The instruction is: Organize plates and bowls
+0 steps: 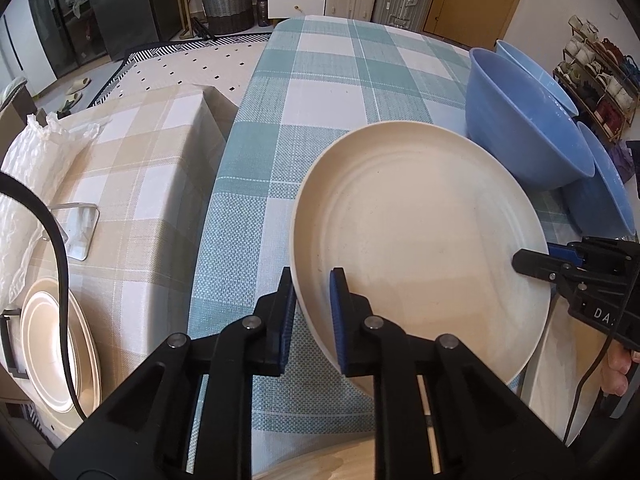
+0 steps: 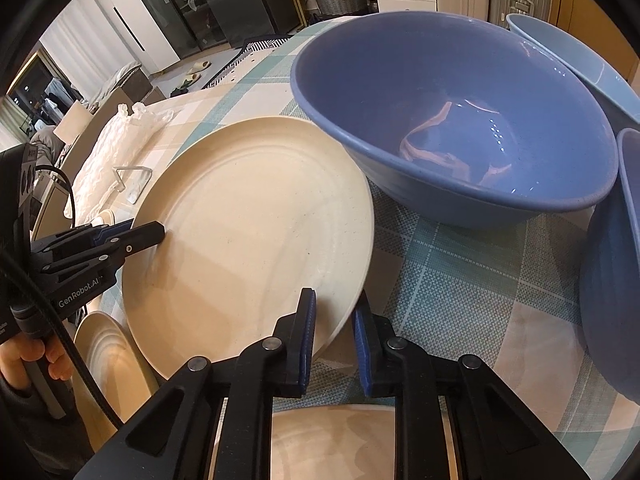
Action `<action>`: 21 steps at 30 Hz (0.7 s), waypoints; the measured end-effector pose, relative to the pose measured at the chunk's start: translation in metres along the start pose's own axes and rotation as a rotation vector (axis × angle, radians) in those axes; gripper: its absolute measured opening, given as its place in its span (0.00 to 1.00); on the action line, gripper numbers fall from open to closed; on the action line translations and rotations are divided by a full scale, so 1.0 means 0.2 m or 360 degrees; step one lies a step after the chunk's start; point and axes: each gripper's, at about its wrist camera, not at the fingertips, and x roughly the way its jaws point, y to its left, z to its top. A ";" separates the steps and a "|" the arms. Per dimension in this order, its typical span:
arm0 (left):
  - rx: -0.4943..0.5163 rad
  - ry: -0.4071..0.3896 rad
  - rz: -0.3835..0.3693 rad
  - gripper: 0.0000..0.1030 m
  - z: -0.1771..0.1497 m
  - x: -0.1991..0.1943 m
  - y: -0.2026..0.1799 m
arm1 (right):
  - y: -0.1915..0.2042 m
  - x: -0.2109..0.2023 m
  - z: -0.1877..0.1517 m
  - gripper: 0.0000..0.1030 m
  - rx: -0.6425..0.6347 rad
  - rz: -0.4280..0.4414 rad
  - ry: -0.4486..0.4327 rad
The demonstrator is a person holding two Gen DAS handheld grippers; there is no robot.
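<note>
- plate (image 1: 420,240), cream, sits clamped by its rim in both my grippers, tilted above the teal checked tablecloth (image 1: 320,80).
- my left gripper (image 1: 312,312) pinches the rim at 7 o'clock of the plate in the left wrist view.
- my right gripper (image 2: 334,344) pinches the opposite rim, at 5 o'clock in its own view.
- a blue bowl (image 2: 460,120) stands at 1 o'clock, just beside the plate.
- more cream plates (image 1: 56,344) lie at 9 o'clock on the beige cloth.

3 blue bowls (image 1: 520,128), 3 plates (image 1: 420,240)
</note>
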 end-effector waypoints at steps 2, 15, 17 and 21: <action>0.0004 -0.0024 -0.0001 0.13 0.00 -0.02 0.00 | 0.00 -0.02 0.00 0.17 -0.0008 0.0000 -0.0010; -0.0036 -0.0121 0.0002 0.13 -0.07 -0.18 0.04 | 0.04 -0.16 -0.06 0.17 -0.0058 0.0016 -0.0074; -0.0034 -0.0131 0.0005 0.13 -0.09 -0.21 0.04 | 0.04 -0.19 -0.08 0.17 -0.0067 0.0022 -0.0083; -0.0030 -0.0162 0.0029 0.13 -0.12 -0.27 0.02 | 0.04 -0.23 -0.11 0.17 -0.0075 0.0032 -0.0099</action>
